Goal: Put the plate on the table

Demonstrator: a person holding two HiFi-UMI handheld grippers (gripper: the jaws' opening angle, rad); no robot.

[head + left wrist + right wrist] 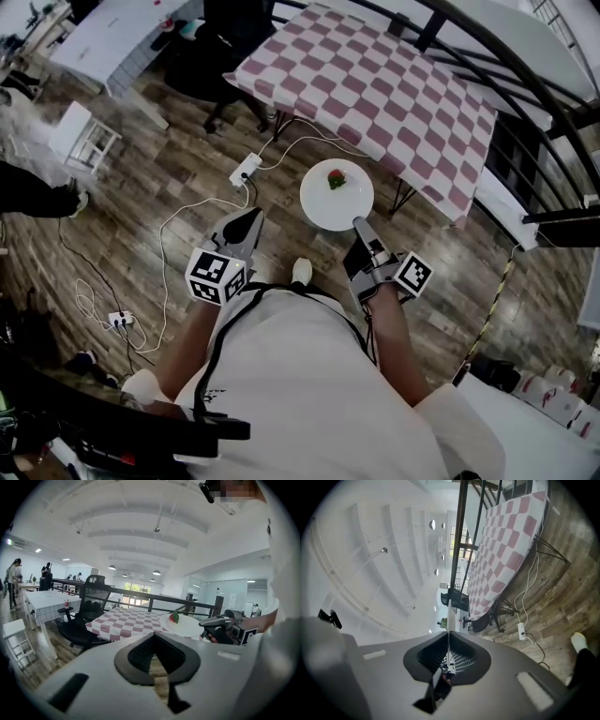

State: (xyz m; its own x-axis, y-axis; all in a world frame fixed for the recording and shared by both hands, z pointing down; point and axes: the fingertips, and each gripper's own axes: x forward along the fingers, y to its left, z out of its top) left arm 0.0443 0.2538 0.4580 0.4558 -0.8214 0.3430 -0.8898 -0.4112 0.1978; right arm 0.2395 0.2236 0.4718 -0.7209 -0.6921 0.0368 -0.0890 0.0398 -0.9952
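Note:
A round white plate (328,202) carrying a small red and green piece of food (337,178) hangs level over the wooden floor, just in front of the table (375,89) with the pink and white checked cloth. My right gripper (358,223) is shut on the plate's near rim. In the right gripper view the plate (449,613) shows edge-on as a thin white line pinched between the jaws. My left gripper (253,216) is held out to the left of the plate, shut and empty. The left gripper view shows the plate (187,626) and the right gripper (220,622) beside the table (126,620).
A power strip (245,170) with white cables lies on the floor below the table's near corner. A black office chair (202,66) stands at the table's left end. Black railings (497,47) run behind the table. A white shelf unit (84,136) stands at the left.

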